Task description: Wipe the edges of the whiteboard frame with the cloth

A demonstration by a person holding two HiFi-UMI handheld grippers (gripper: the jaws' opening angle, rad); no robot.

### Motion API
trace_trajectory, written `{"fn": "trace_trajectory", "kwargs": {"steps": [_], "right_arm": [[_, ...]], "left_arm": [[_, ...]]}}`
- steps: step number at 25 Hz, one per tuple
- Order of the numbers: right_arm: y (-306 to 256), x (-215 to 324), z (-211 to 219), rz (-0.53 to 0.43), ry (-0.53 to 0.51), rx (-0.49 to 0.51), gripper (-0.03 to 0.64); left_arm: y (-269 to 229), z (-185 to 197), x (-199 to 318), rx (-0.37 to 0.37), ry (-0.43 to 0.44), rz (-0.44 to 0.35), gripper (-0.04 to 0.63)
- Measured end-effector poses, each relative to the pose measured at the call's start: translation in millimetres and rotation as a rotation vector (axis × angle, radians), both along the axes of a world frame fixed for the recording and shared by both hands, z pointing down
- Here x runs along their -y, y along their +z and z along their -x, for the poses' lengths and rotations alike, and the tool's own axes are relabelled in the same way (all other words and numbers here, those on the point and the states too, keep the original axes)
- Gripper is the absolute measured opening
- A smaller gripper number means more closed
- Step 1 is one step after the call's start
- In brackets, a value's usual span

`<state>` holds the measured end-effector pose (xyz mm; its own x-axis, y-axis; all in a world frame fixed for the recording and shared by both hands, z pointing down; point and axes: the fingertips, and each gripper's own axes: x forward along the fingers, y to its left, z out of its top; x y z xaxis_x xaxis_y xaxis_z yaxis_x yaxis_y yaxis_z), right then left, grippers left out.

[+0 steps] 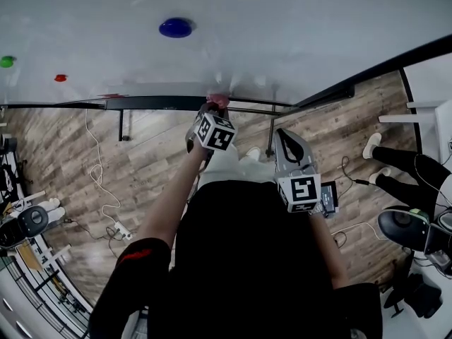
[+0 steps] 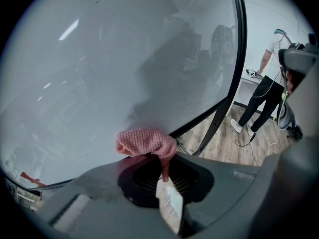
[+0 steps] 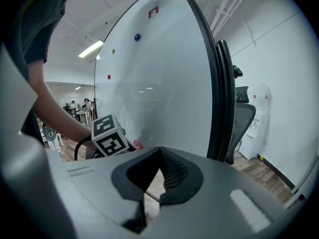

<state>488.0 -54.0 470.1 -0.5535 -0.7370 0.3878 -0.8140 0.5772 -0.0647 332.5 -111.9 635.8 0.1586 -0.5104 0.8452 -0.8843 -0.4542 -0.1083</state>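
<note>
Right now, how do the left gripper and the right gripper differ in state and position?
The left gripper has its jaws shut on a pink knitted cloth; the right gripper has its jaws together on nothing. The left gripper reaches the whiteboard's black bottom frame edge; the right gripper is held back, short of it. Both carry a marker cube.

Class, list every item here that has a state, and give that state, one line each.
Whiteboard: upright, nearly blank.
Left gripper: shut on the cloth.
Right gripper: shut, holding nothing.
Cloth: bunched, at the whiteboard's bottom frame.
Blue magnet: stuck to the whiteboard.
</note>
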Motion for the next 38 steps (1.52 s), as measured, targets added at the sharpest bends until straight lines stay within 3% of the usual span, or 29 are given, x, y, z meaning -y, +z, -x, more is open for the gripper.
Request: {"fn": "trace_trajectory", "kwargs": {"steps": [38], "right_arm": [[6.6, -13.4, -48.5, 0.012, 0.11, -0.006, 0.002]], "left_arm": [[6.3, -84.3, 3.2, -0.029, 0.156, 0.016, 0.034]]}}
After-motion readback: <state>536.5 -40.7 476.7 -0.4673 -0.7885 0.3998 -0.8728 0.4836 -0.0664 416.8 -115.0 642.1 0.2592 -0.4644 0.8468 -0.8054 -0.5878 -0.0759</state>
